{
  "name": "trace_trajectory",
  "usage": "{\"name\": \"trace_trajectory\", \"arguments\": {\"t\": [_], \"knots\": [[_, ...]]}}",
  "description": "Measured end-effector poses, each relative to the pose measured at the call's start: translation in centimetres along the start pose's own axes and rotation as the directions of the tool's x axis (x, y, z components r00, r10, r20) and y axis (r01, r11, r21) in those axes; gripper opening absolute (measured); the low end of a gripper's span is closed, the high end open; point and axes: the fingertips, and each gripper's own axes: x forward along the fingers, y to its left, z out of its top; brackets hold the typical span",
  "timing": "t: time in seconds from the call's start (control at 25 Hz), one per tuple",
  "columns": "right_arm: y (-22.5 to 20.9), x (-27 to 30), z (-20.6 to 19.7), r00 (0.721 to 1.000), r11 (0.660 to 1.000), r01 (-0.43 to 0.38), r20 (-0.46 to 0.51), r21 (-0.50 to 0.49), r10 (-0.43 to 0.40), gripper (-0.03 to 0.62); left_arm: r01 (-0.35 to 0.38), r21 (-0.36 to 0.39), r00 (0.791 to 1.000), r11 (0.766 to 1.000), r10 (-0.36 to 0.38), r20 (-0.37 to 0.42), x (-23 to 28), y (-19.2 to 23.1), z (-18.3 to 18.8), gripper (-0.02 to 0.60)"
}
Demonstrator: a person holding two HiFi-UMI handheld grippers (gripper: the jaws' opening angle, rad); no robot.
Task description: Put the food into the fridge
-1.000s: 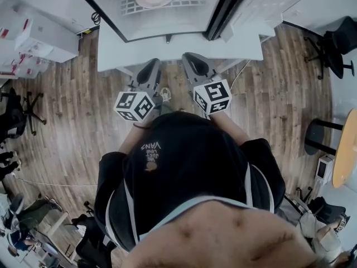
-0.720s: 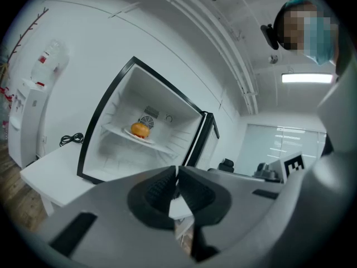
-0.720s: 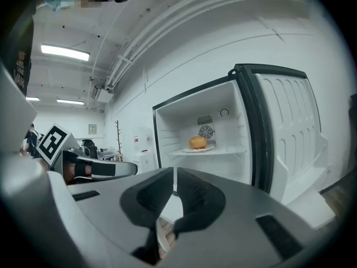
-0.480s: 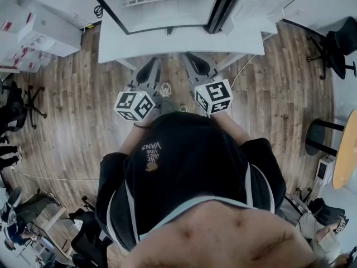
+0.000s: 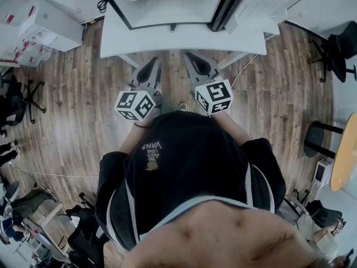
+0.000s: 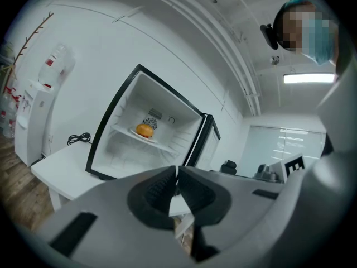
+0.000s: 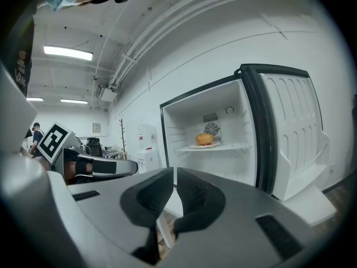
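Open fridge (image 7: 184,121) on white desk (image 5: 178,38), bun (image 7: 204,139) on shelf, left gripper (image 6: 177,171) and right gripper (image 7: 173,173) jaws pressed together, empty

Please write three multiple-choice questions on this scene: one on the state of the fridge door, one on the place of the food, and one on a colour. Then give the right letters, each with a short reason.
1. How is the fridge door?
A) shut
B) taken off
C) open

2. Where is the food?
A) in the door's rack
B) on a plate on the shelf
C) on the fridge's bottom

3. What colour is the fridge inside?
A) black
B) blue
C) white

Answers:
1 C: the door stands swung aside and the inside shows.
2 B: the orange food sits on a white plate on the shelf.
3 C: the walls and the shelf are white.
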Motion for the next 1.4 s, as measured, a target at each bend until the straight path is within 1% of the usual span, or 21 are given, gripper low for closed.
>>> {"name": "trace_trajectory", "arguments": {"t": [0.16,0.6,0.96,1.16,1.4], "knots": [[0.3,0.3,0.0,1.0,1.0,0.013,-0.001,0.0,-0.013,0.029,0.01,0.0,1.0,1.0,-0.01,-0.01,0.0,0.5,0.1,0.027],[1.5,1.5,1.1,0.998,0.998,0.069,-0.003,0.009,-0.069,0.029,0.074,0.018,0.996,0.997,-0.073,-0.047,-0.2,1.6,2.0,0.026],[2.4,1.3,1.2,0.994,0.994,0.106,-0.009,0.009,-0.106,0.028,0.116,0.023,0.991,0.993,-0.114,-0.069,-0.7,1.7,2.3,0.026],[2.4,1.3,1.1,0.992,0.992,0.124,-0.011,0.008,-0.124,0.023,0.126,0.022,0.989,0.992,-0.123,-0.08,-0.7,1.7,2.1,0.026],[2.5,1.2,0.5,0.99,0.991,0.135,-0.029,-0.006,-0.135,0.012,0.121,0.022,0.99,0.992,-0.119,-0.077,-1.0,2.0,1.9,0.026]]}}
